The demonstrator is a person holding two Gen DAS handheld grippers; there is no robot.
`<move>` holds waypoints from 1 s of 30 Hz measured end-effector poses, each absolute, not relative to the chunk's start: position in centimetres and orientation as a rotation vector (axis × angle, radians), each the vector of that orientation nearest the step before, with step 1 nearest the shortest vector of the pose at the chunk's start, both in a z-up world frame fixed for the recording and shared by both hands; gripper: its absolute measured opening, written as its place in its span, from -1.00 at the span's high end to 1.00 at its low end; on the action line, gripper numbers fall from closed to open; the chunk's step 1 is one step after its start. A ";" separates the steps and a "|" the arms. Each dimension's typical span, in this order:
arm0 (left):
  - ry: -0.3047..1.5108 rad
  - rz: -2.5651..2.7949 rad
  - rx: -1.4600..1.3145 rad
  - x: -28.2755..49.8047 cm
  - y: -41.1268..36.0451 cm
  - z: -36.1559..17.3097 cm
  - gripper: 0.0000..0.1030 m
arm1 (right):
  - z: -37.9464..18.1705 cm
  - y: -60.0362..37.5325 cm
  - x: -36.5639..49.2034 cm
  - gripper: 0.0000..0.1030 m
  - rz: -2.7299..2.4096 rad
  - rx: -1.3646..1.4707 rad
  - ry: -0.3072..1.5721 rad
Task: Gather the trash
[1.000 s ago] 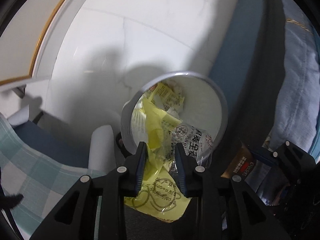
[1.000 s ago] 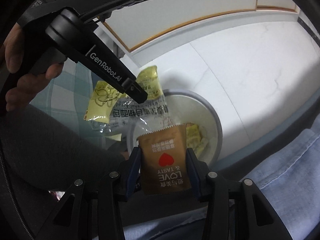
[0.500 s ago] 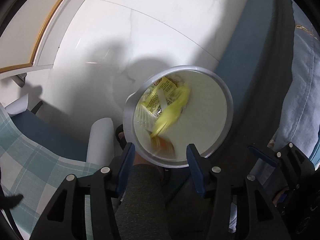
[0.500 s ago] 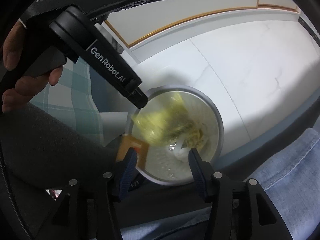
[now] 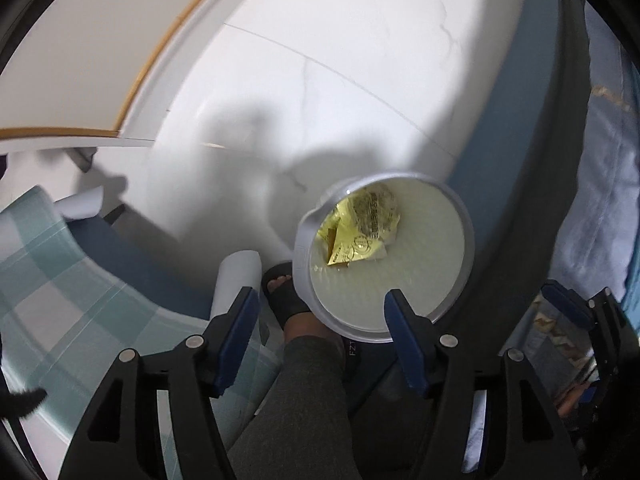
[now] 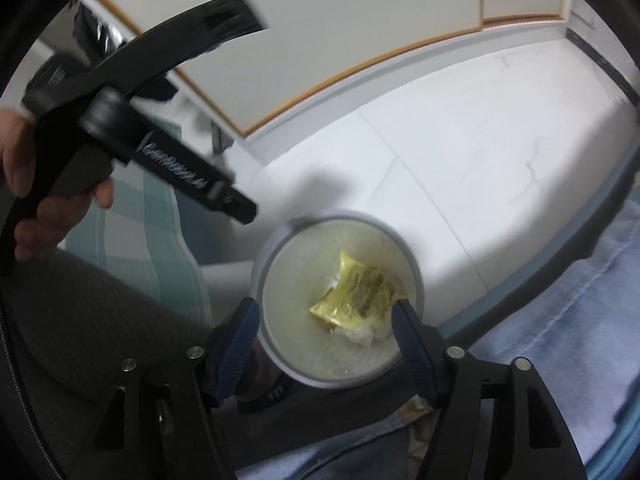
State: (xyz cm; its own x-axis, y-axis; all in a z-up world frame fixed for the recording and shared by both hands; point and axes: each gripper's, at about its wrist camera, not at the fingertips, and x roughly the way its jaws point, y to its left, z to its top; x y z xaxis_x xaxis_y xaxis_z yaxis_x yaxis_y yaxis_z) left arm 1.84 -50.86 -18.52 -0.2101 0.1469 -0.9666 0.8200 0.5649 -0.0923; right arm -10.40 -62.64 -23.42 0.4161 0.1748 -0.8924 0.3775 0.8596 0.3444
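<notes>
A: Item one — the bin (image 5: pixel 460 236). What do we list?

B: We list a round white bin standing on the pale tiled floor (image 5: pixel 360 80), seen from above in both wrist views, its mouth open to us. A foot in a black sandal (image 5: pixel 282 292) sits just beside its rim.

A: Item two — the trash?

B: We find a yellow wrapper (image 5: pixel 364 228) lying at the bottom of the bin, printed side up, with a scrap of orange-brown packet (image 5: pixel 331 237) partly under it. In the right wrist view the yellow wrapper (image 6: pixel 352 296) lies over something white and crumpled (image 6: pixel 362 334).

A: Item three, the left gripper (image 5: pixel 318 336)?

B: We see its jaws standing wide, having just been opening, with nothing between them; it hangs above the bin, pointing steeply down. In the right wrist view a hand (image 6: pixel 24 184) grips its handle.

A: Item four, the right gripper (image 6: pixel 326 340)?

B: We note the same: jaws spread wide and just been opening, empty, the bin's mouth framed between the blue pads (image 6: pixel 238 344).

A: Surroundings?

B: We log a checked teal cloth (image 5: pixel 52 280) to one side, pale blue fabric (image 6: pixel 560 340) to the other, and a grey trouser leg (image 5: pixel 304 400) below.
</notes>
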 end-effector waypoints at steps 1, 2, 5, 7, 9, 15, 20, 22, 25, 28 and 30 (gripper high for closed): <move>1.694 -0.760 0.793 2.0 -50.6 -18.0 -0.20 | -23.1 -62.8 -10.5 -0.35 -0.145 0.562 1.142; 1.690 -0.762 0.767 2.1 -50.2 -17.3 -0.21 | -22.9 -62.8 -10.7 -0.36 -0.155 0.576 1.132; 1.655 -0.782 0.731 1.4 -49.5 -15.2 -0.32 | -22.0 -63.2 -11.2 -0.40 -0.175 0.617 1.106; 1.613 -0.797 0.707 0.9 -49.1 -13.6 -0.35 | -21.2 -63.6 -11.7 -0.41 -0.190 0.634 1.090; 1.578 -0.809 0.678 0.5 -48.6 -12.1 -0.42 | -20.5 -63.7 -12.1 -0.46 -0.199 0.647 1.079; 1.441 -0.809 0.600 -1.8 -46.3 -8.6 -0.55 | -18.5 -63.7 -13.4 -0.66 -0.201 0.683 1.023; 1.351 -0.797 0.595 -3.5 -45.2 -6.6 -0.58 | -17.7 -64.0 -14.3 -0.67 -0.211 0.711 1.009; 1.346 -0.803 0.595 -4.1 -44.9 -6.5 -0.58 | -17.2 -64.1 -14.6 -0.70 -0.212 0.711 1.005; 1.344 -0.794 0.576 -4.1 -44.3 -6.3 -0.58 | -17.0 -64.2 -14.9 -0.74 -0.215 0.710 1.001; 1.326 -0.778 0.562 -3.8 -44.0 -6.1 -0.58 | -16.9 -64.1 -15.1 -0.75 -0.221 0.718 1.004; 1.323 -0.774 0.556 -3.9 -43.8 -5.8 -0.58 | -16.8 -63.9 -15.2 -0.76 -0.219 0.712 1.004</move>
State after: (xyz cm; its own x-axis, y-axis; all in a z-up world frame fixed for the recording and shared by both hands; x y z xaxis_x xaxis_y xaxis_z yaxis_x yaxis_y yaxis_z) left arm -3.95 -43.82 -5.82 0.0638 -0.1807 -0.9815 0.7673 0.6377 -0.0676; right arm -15.16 -63.95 -16.85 0.5371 0.1473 -0.8306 0.4794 0.7569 0.4442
